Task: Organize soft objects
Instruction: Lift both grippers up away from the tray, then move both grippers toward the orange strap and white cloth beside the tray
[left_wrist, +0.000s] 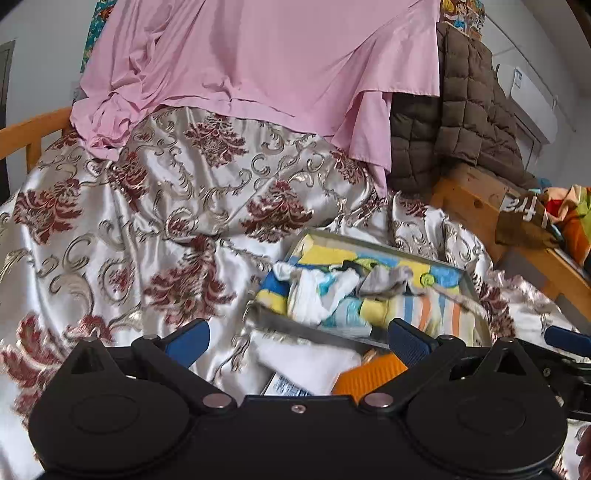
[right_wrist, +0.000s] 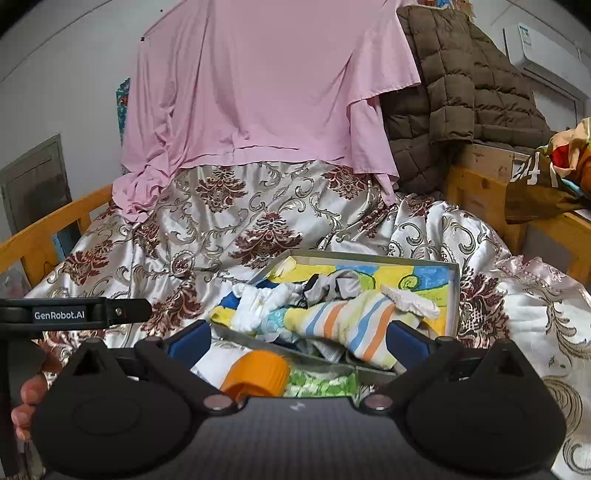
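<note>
A shallow grey box (left_wrist: 474, 291) (right_wrist: 453, 291) with a bright yellow and blue lining lies on the bed. It holds several soft items: a striped sock (right_wrist: 347, 325) (left_wrist: 424, 308), a grey sock (left_wrist: 386, 280) (right_wrist: 341, 284) and white cloths (right_wrist: 262, 302) (left_wrist: 317, 295). My left gripper (left_wrist: 297, 341) is open and empty, just in front of the box's near edge. My right gripper (right_wrist: 299, 341) is open and empty, its jaws either side of the box's near edge. An orange-capped bottle (right_wrist: 258, 376) (left_wrist: 369, 373) lies in front of the box.
A satin floral bedspread (left_wrist: 166, 221) (right_wrist: 229, 221) covers the bed. A pink sheet (left_wrist: 258, 62) (right_wrist: 258, 85) and a brown quilted jacket (left_wrist: 458, 110) (right_wrist: 461, 92) hang behind. Wooden rails (left_wrist: 476, 210) (right_wrist: 40, 240) flank the bed. A green patterned packet (right_wrist: 321, 384) lies by the bottle.
</note>
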